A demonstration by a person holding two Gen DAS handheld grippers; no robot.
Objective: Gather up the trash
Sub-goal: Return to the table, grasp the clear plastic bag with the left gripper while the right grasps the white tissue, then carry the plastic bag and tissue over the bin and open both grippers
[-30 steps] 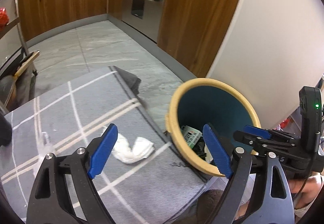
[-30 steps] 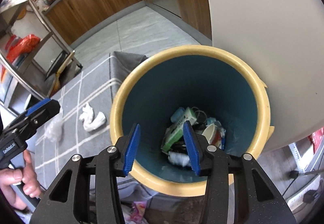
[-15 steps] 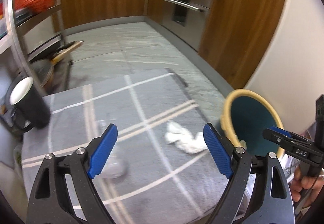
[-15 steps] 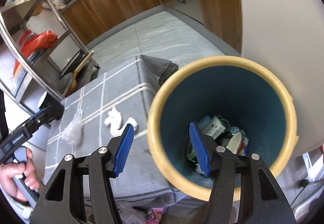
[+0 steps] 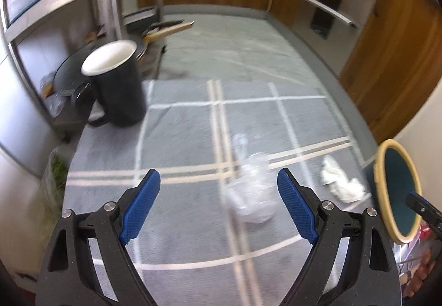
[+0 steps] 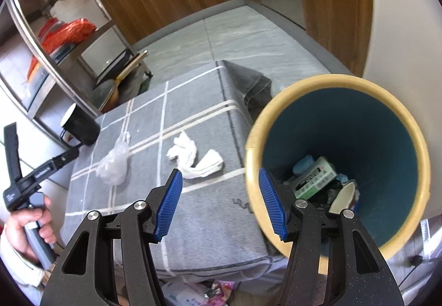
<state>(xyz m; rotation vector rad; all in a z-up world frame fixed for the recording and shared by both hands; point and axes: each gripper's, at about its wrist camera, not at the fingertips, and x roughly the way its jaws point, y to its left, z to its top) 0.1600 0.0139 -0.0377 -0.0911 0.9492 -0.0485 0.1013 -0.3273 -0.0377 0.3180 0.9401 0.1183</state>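
Note:
A crumpled clear plastic bag lies on the grey checked tablecloth. Right of it lies a white crumpled tissue. My left gripper hangs open above the cloth, the bag between its blue pads and nearer the right one, untouched. My right gripper is open and empty over the table's right edge, beside the rim of the cream bin with a teal inside. Several pieces of trash lie at the bin's bottom.
A black cup with a white inside stands at the cloth's far left corner. A steel shelf rack stands left of the table. Wooden cabinets line the far side of the grey floor.
My left gripper swung left from the bin over the cloth, bringing the plastic bag between its pads. My right gripper opened wider and slid left off the bin's mouth to its rim.

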